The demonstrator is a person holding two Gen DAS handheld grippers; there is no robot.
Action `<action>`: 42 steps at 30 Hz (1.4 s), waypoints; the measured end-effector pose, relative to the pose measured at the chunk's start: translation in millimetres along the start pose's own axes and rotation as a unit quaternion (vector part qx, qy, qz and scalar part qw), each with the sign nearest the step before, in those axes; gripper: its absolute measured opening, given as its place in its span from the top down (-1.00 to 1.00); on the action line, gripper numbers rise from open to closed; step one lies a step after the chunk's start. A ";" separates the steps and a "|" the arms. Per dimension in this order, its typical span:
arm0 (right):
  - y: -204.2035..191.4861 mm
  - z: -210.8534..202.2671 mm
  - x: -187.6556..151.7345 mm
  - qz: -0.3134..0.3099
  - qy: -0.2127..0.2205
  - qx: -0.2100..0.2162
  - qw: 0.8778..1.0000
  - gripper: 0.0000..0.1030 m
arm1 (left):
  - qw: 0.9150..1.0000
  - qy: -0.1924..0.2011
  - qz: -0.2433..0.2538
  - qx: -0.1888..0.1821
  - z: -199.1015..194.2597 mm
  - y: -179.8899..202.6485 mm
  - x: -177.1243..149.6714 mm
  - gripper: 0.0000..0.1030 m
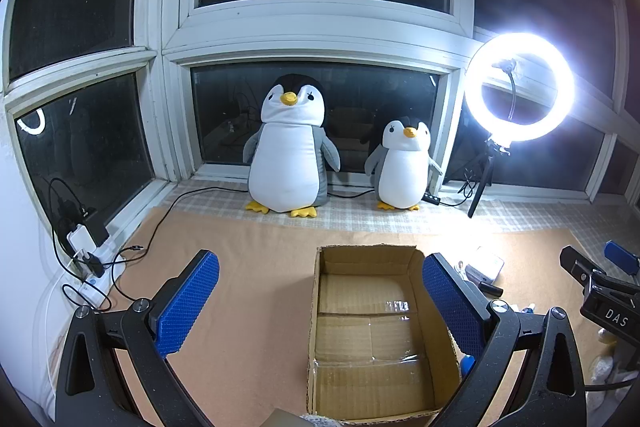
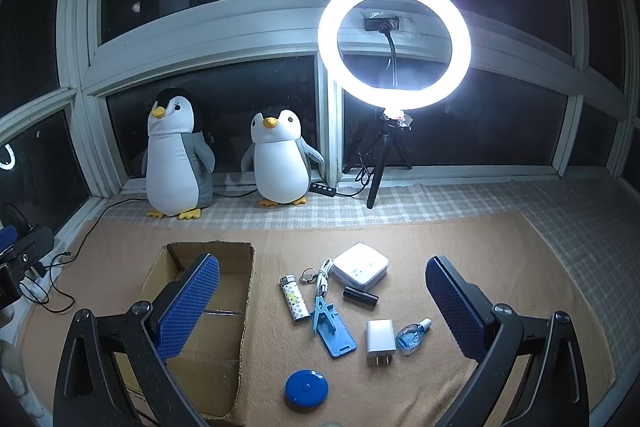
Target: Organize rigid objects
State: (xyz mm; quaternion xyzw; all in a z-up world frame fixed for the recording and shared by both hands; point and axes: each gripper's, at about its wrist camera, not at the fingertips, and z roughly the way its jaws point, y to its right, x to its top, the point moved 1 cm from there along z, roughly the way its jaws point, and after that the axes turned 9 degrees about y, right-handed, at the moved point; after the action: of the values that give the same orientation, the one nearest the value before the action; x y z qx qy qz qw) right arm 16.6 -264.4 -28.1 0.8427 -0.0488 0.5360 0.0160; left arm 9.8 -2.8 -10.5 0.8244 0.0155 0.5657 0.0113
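Note:
An open cardboard box (image 1: pixel 372 331) lies on the tan mat, nothing visible inside it; the same box (image 2: pixel 208 311) shows at the left of the right wrist view. Right of it lie a lighter (image 2: pixel 294 297), a blue clip stand (image 2: pixel 332 327), a white charger plug (image 2: pixel 380 341), a small blue bottle (image 2: pixel 412 335), a black cylinder (image 2: pixel 360 295), a white square box (image 2: pixel 361 264), a key ring with a white cable (image 2: pixel 318 277) and a round blue tape measure (image 2: pixel 306 387). My left gripper (image 1: pixel 320 307) hangs open over the box. My right gripper (image 2: pixel 320 307) is open above the loose items.
Two plush penguins (image 1: pixel 288 147) (image 1: pixel 402 167) stand on the checked sill cloth by the window. A lit ring light (image 2: pixel 394 43) on a tripod is at the back right. A power strip with cables (image 1: pixel 92 267) sits at the left edge of the mat.

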 end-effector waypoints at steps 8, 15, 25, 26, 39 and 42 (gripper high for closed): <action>1.5 1.2 -2.5 -0.001 -0.005 -0.001 1.000 -0.98 | 1.000 -0.005 0.002 0.000 2.9 0.9 -2.0 -1.00; 5.9 7.5 -8.6 -0.004 -0.025 0.003 1.000 -0.98 | 1.000 -0.026 0.003 0.006 11.6 -5.5 -13.2 -1.00; 31.4 30.6 -44.3 0.020 -0.124 0.009 0.992 -0.98 | 0.996 -0.088 0.011 0.009 36.6 -17.6 -46.2 -0.99; 35.0 33.8 -48.6 0.028 -0.139 0.015 0.990 -0.98 | 0.995 -0.097 0.010 0.007 40.2 -18.7 -50.7 -0.99; 93.5 52.2 -98.9 0.085 -0.227 0.003 0.970 -0.70 | 0.983 -0.186 0.004 -0.008 84.4 -20.4 -100.7 -0.99; 104.5 57.6 -111.8 0.079 -0.248 -0.009 0.965 -0.43 | 0.979 -0.203 -0.001 -0.008 94.5 -22.9 -111.7 -0.99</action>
State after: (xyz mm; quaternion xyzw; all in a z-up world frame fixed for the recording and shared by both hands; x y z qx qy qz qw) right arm 11.2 -365.7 -156.3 0.9424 -0.1230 0.3095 -0.0315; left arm 57.6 15.7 -149.5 0.9221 0.0090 0.3863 0.0214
